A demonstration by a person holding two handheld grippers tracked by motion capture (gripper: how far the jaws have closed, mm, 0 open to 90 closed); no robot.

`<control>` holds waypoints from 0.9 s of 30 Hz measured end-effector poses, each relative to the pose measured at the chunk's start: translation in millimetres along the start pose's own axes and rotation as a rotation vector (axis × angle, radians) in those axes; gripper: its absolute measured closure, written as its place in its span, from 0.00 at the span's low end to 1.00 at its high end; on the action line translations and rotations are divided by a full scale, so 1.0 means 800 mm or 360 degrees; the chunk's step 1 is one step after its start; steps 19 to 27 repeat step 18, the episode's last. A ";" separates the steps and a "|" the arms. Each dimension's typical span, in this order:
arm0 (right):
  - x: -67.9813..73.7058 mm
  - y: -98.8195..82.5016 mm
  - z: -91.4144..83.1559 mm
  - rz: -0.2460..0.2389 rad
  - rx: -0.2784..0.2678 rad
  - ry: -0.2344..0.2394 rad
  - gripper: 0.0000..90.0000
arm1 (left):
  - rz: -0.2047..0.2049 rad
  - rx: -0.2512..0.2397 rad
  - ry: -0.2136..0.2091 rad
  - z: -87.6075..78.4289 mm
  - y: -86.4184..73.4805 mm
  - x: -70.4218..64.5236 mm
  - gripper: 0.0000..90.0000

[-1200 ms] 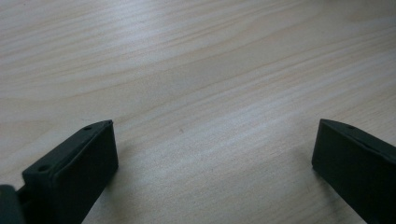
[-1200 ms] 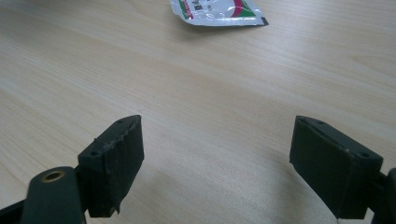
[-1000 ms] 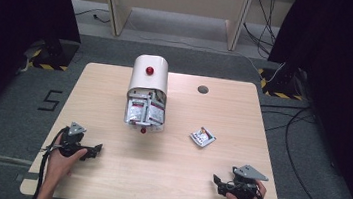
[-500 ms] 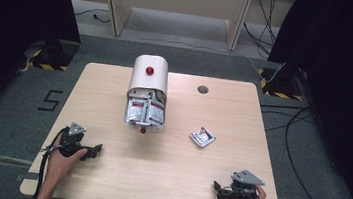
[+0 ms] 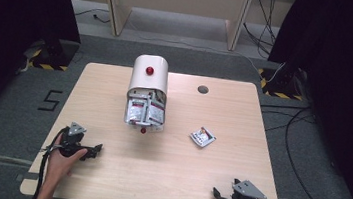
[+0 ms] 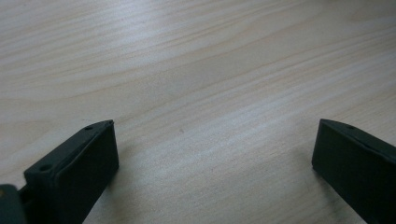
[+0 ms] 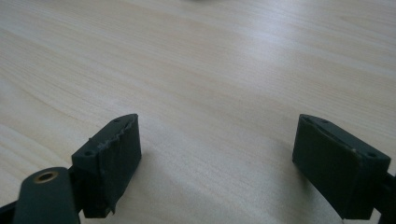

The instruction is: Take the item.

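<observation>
One small white packet (image 5: 203, 137) with red print.

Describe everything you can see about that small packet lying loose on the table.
The small packet is a flat, roughly square sachet, white with red and dark printing too small to read, apparently of foil or paper. It lies flat and turned cornerwise on the bare wooden table, right of the white container with its spilled packets. Nothing touches it but the tabletop.

A white bin (image 5: 149, 75) with a red knob (image 5: 149, 70) holds red-and-white packets (image 5: 144, 112) on a pale wood-grain table (image 5: 207, 168), beside black grippers (image 5: 93, 151).
</observation>
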State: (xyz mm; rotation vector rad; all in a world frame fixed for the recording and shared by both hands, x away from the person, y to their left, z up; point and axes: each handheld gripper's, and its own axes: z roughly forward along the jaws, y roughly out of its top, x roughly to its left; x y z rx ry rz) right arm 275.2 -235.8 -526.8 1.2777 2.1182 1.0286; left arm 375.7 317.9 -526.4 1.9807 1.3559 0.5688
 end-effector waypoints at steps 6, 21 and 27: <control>0.002 -0.005 -0.003 0.0004 -0.0023 -0.0001 0.18 | -0.0001 0.0000 0.0000 0.000 0.000 0.000 0.00; 0.002 -0.005 -0.003 -0.0002 -0.0031 -0.0001 0.18 | -0.0003 0.0000 -0.0001 0.000 0.000 0.000 0.00; 0.002 -0.005 -0.003 -0.0002 -0.0031 -0.0001 0.18 | -0.0003 0.0000 -0.0001 0.000 0.000 0.000 0.00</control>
